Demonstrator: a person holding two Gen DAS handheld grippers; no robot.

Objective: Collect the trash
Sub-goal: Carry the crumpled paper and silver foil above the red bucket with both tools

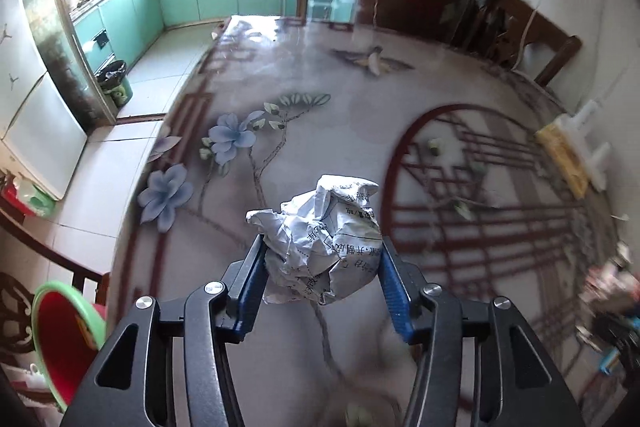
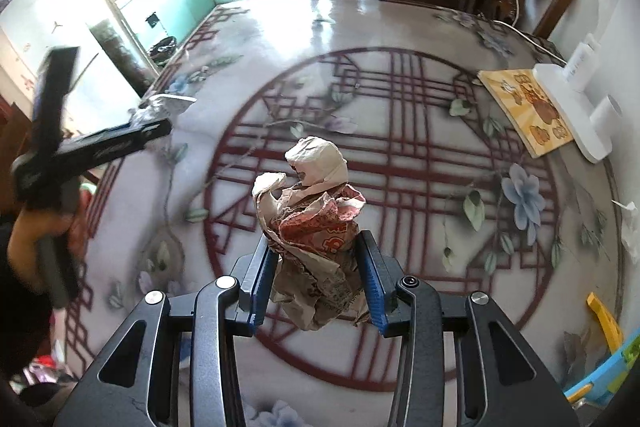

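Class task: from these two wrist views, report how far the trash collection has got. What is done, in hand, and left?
Done: both pieces are picked up. In hand: the left gripper clamps a white paper ball; the right gripper clamps a brown wrapper. Left: neither is binned yet; a red bin sits beside the table. A white scrap remains at the table's edge.

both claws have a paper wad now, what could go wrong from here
1. The white crumpled paper sticks out well past the left claw, pinched only low down, so it may slip out on the way.
2. The brown wrapper in the right claw hangs in loose folds that could tear or drop.
3. The bin stands on the kitchen floor beyond the table, probably a long carry.
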